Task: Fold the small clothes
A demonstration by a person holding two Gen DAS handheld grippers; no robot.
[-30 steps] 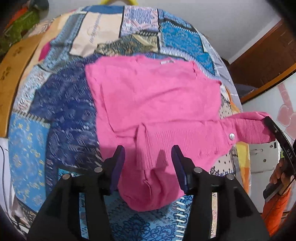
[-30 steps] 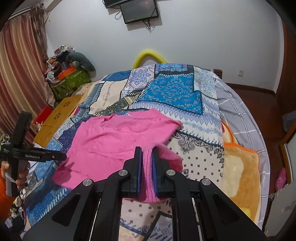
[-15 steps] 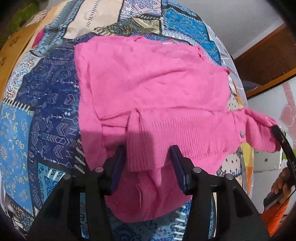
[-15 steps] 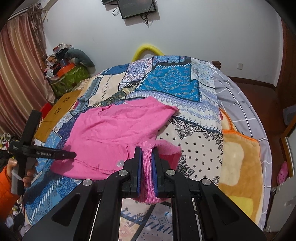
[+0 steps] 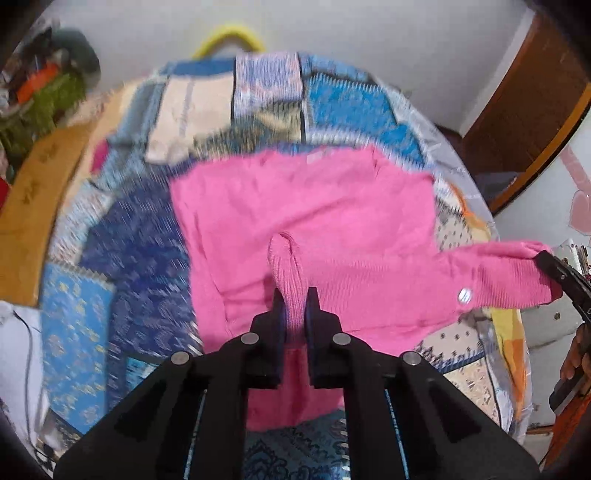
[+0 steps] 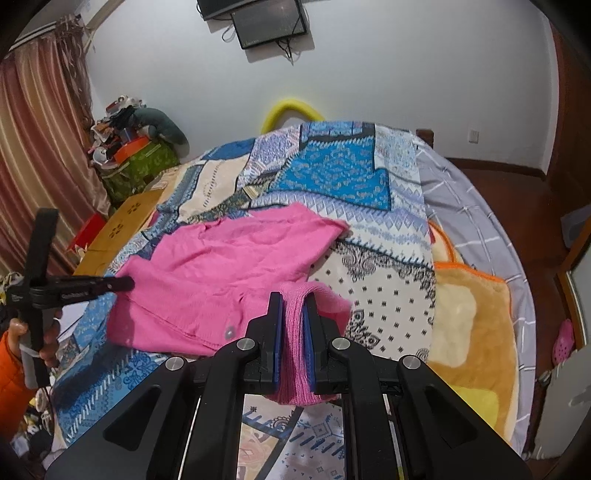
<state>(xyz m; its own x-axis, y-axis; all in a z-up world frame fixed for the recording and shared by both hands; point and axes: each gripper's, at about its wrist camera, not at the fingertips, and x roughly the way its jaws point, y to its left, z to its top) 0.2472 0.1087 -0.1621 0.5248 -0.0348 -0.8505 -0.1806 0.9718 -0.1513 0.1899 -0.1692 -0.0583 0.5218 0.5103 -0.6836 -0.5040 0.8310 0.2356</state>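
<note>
A pink knitted cardigan (image 5: 306, 206) lies spread on the patchwork bedspread (image 5: 129, 236); it also shows in the right wrist view (image 6: 229, 258). My left gripper (image 5: 295, 299) is shut on a ribbed fold at the garment's near hem and lifts it. My right gripper (image 6: 293, 306) is shut on the ribbed cuff of a sleeve (image 6: 295, 354), held off the bed to the right. That sleeve (image 5: 498, 277) stretches to the right gripper's tip in the left wrist view. A silver button (image 5: 464, 295) shows near the hem.
The bed's right side carries an orange and yellow blanket (image 6: 472, 317) and a grey checked sheet (image 6: 476, 206). A cluttered green box (image 6: 140, 166) and a curtain (image 6: 40, 155) stand to the left. A wall screen (image 6: 269, 22) hangs above the yellow headboard arc (image 6: 291, 109).
My left gripper has closed on the ribbed hem fold, which stood between its open jaws before, and has risen with it. My right gripper keeps its hold on the sleeve cuff.
</note>
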